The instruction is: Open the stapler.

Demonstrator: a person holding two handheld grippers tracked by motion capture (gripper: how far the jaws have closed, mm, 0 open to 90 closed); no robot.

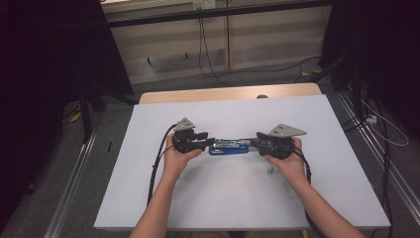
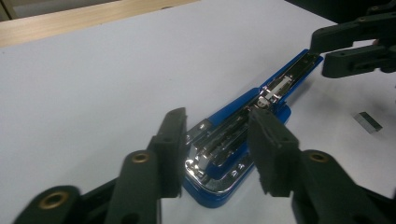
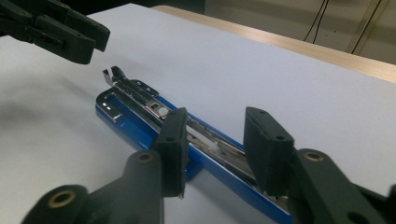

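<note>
From the high view, the blue stapler [image 1: 229, 147] lay flat and opened out on the white counter [image 1: 233, 198], running lengthwise between my two hands. My left claw [image 1: 207, 143] sat at the stapler's left end and my right claw [image 1: 255, 142] at its right end; from up there I could not tell how far either set of jaws stood apart, nor whether they touched the stapler. A small grey block of staples [image 1: 270, 170] lay on the counter just in front of the stapler's right end, beside my right hand. Cables trailed back from both claws along my forearms.

The left gripper view gave what the high view did not: my left claw [image 2: 217, 147] stood with jaws apart, one on either side of the stapler's [image 2: 233, 140] rounded chrome end, and I saw no pad pressing on it. The open metal channel ran away from me to the far end, where my right claw's black jaws hung over the tip. The staple block [image 2: 368, 122] lay off beside the stapler; its detail was blurred.

In the right gripper view my right claw [image 3: 215, 144] also stood parted, straddling the stapler's [image 3: 140, 105] blue base, not clamped. The near end of the stapler was cut off behind my jaws. My left claw hovered beyond the far, upturned metal tip.
</note>
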